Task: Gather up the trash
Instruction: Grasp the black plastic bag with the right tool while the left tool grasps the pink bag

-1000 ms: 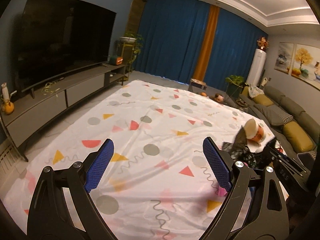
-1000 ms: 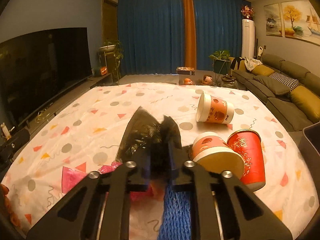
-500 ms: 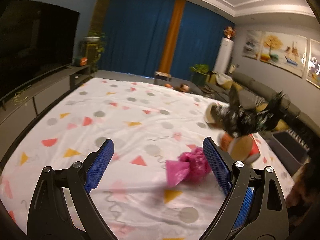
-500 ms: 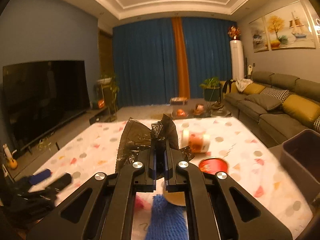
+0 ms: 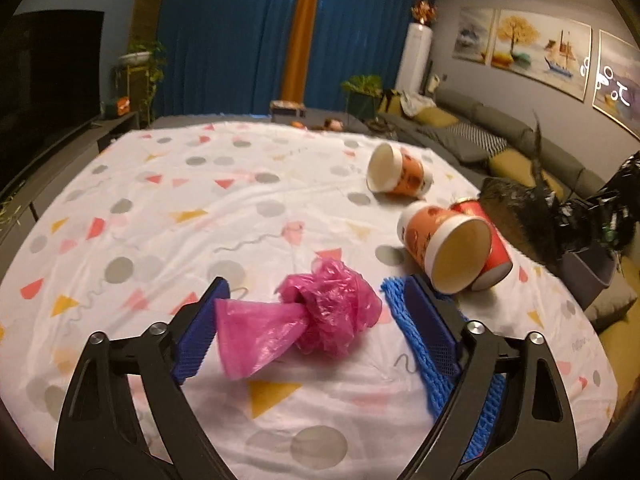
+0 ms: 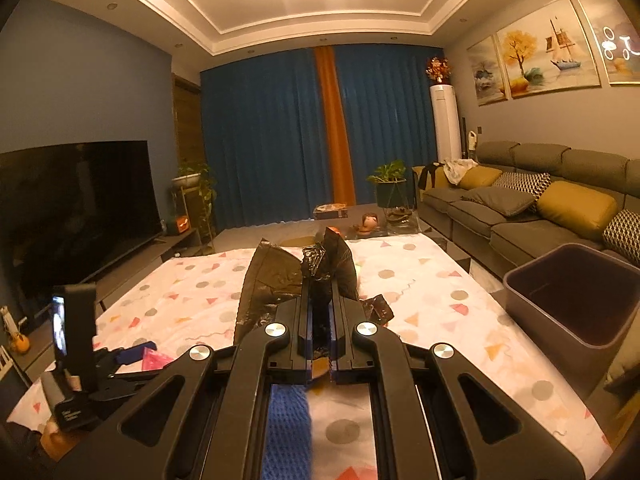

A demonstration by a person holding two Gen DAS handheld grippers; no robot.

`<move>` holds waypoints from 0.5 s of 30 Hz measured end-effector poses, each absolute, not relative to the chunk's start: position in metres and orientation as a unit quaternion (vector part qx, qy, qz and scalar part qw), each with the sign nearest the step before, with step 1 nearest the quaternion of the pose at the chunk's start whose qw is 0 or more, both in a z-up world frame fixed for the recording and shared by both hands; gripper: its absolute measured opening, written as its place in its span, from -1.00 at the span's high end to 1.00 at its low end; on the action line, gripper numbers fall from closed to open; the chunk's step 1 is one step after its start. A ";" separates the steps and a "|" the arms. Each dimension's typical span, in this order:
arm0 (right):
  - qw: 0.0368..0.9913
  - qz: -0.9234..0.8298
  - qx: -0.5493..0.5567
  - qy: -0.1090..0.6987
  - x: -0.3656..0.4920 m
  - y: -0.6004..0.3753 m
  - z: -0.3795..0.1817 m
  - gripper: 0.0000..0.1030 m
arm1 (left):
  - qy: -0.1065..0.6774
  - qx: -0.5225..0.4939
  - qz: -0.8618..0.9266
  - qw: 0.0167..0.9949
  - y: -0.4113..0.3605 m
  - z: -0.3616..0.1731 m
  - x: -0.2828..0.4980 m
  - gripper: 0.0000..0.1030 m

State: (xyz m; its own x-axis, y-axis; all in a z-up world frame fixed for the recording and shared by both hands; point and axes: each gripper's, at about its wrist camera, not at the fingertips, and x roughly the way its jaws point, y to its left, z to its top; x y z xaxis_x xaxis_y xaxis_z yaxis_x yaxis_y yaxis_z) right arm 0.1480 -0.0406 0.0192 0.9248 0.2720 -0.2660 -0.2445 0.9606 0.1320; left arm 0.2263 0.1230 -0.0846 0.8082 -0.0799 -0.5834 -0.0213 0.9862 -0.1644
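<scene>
Straddling the pink plastic bag (image 5: 316, 316), left gripper (image 5: 316, 332) stands wide, jaws just closing slightly; bag lies between the pads on the patterned cloth (image 5: 160, 208), apparently not yet pinched. Bag's long axis runs roughly jaw to jaw, flared end at the left pad. Left gripper is the nearer one. Right gripper (image 6: 320, 320) is clamped on the black bag (image 6: 280, 280), raised, right of the pink bag, with the grey bin (image 6: 576, 300) nearby. Beyond the pink bag: three tipped paper cups (image 5: 444, 248); print unreadable.
</scene>
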 end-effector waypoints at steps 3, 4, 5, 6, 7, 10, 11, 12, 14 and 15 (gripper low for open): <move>0.980 0.129 0.050 0.142 0.147 -0.047 0.018 0.87 | 0.326 -0.090 -0.022 0.941 0.123 -0.089 0.234 -0.49; 0.980 0.129 0.050 0.142 0.147 -0.048 0.017 0.87 | 0.330 -0.092 -0.023 0.939 0.123 -0.090 0.235 -0.43; 0.980 0.129 0.050 0.143 0.147 -0.050 0.016 0.87 | 0.336 -0.093 -0.024 0.937 0.123 -0.092 0.239 -0.34; 0.980 0.128 0.050 0.144 0.147 -0.051 0.016 0.87 | 0.342 -0.094 -0.028 0.935 0.122 -0.094 0.241 -0.28; 0.980 0.128 0.050 0.144 0.146 -0.052 0.015 0.87 | 0.349 -0.095 -0.034 0.932 0.121 -0.096 0.243 -0.13; 0.980 0.127 0.051 0.147 0.144 -0.053 0.015 0.87 | 0.367 -0.101 -0.049 0.923 0.122 -0.102 0.250 0.15; 0.980 0.127 0.051 0.148 0.144 -0.054 0.014 0.87 | 0.367 -0.103 -0.052 0.923 0.122 -0.102 0.250 0.21; 0.980 0.126 0.050 0.148 0.143 -0.055 0.014 0.87 | 0.366 -0.104 -0.054 0.923 0.121 -0.102 0.249 0.24; 0.980 0.125 0.048 0.148 0.142 -0.057 0.014 0.87 | 0.361 -0.106 -0.060 0.924 0.121 -0.101 0.248 0.44; 0.980 0.125 0.048 0.148 0.140 -0.057 0.015 0.87 | 0.359 -0.107 -0.061 0.925 0.121 -0.101 0.246 0.47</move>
